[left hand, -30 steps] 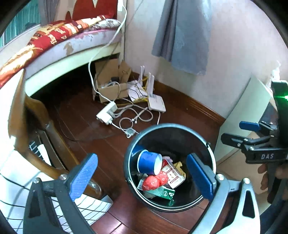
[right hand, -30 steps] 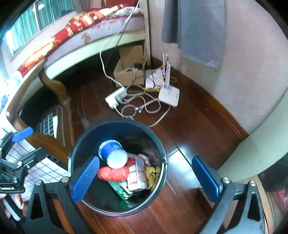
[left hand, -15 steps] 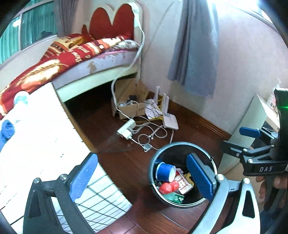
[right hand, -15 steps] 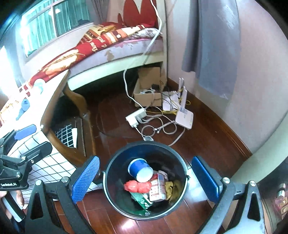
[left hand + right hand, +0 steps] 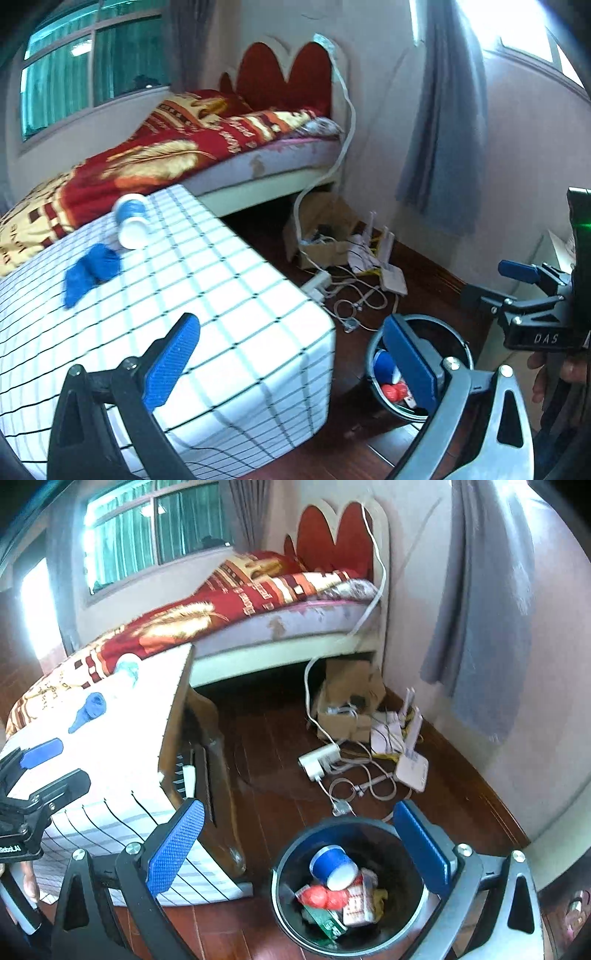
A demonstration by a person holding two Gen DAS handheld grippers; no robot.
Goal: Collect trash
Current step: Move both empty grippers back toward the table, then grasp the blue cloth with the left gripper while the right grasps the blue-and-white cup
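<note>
A black trash bin [image 5: 284, 864] stands on the wooden floor and holds a blue paper cup [image 5: 332, 866], a red wrapper [image 5: 320, 897] and small cartons. The left wrist view shows the same bin [image 5: 461, 341] at lower right. On the checked tablecloth lie another blue-and-white cup [image 5: 131, 221] on its side and a crumpled blue piece [image 5: 90, 269]. My left gripper [image 5: 291, 365] is open and empty above the table's near corner. Above the bin, my right gripper [image 5: 299, 849] is open and empty too.
A table under a checked cloth [image 5: 221, 314] fills the left. Behind it is a bed with a red blanket [image 5: 192, 147]. A cardboard box [image 5: 347, 705], power strip [image 5: 319, 760], router [image 5: 412, 768] and tangled cables sit on the floor by the wall. A grey curtain [image 5: 480, 609] hangs at right.
Both grippers have lifted and pulled back from the bin. The bin now looks smaller and lower, and the table top with its cup and blue piece has come into view.
</note>
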